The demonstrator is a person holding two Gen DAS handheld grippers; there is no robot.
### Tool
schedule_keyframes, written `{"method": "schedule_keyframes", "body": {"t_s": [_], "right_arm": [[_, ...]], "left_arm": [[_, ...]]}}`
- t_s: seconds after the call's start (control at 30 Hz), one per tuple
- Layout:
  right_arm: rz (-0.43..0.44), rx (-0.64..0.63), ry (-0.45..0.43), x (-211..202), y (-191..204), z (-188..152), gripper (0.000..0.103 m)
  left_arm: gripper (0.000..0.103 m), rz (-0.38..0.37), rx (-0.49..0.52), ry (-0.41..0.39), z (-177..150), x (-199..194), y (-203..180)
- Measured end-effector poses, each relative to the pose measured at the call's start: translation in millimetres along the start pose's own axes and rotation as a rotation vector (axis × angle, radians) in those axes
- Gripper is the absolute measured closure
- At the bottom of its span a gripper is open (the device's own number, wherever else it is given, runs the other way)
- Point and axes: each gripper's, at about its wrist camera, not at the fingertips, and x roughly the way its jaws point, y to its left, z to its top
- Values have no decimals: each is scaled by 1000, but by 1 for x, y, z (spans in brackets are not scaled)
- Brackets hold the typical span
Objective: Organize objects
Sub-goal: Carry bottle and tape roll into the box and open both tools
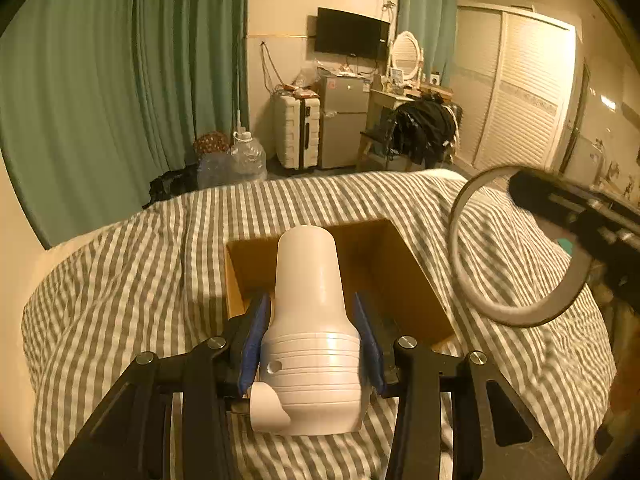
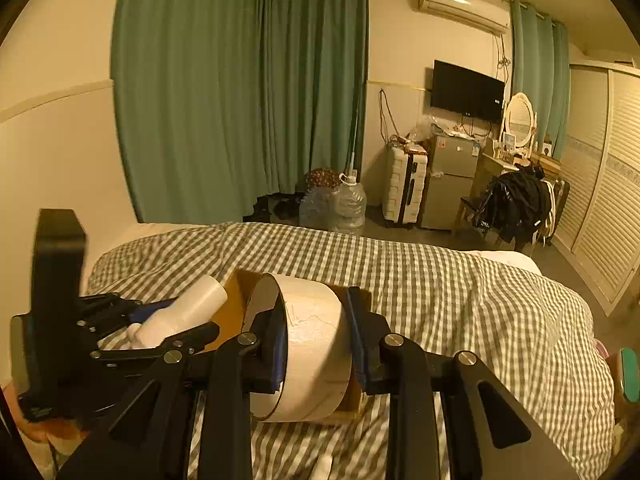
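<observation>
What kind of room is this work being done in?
Most likely a bedroom: the cardboard box sits on a bed with a checked duvet, and a louvred wardrobe and a dressing table with an oval mirror stand behind.

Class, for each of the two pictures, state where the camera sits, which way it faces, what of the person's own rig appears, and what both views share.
Left wrist view: sits on the left tool, facing along its fingers over the white bottle it grips toward the cardboard box; the right tool enters at right.
Right wrist view: sits on the right tool, facing over the tape roll it grips; the left tool shows at left.
Shared: both tools, bottle, tape roll, box, checked bedcover, green curtains.
</observation>
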Motion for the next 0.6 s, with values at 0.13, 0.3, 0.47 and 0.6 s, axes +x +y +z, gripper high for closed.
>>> {"method": "schedule_keyframes", "body": {"t_s": [0.13, 0.3, 0.47, 0.6], "right_arm": [[-13, 3, 49, 53, -6, 6, 78], [-6, 12, 127, 123, -16, -1, 78], [2, -3, 212, 182, -16, -18, 78], [39, 0, 266, 209, -18, -34, 78]], "left_arm": [[60, -5, -20, 19, 15, 41, 11], [60, -3, -25, 62, 17, 100, 23], [60, 5, -12, 105, 6, 139, 29], [60, -18, -1, 147, -1, 154, 27]]}}
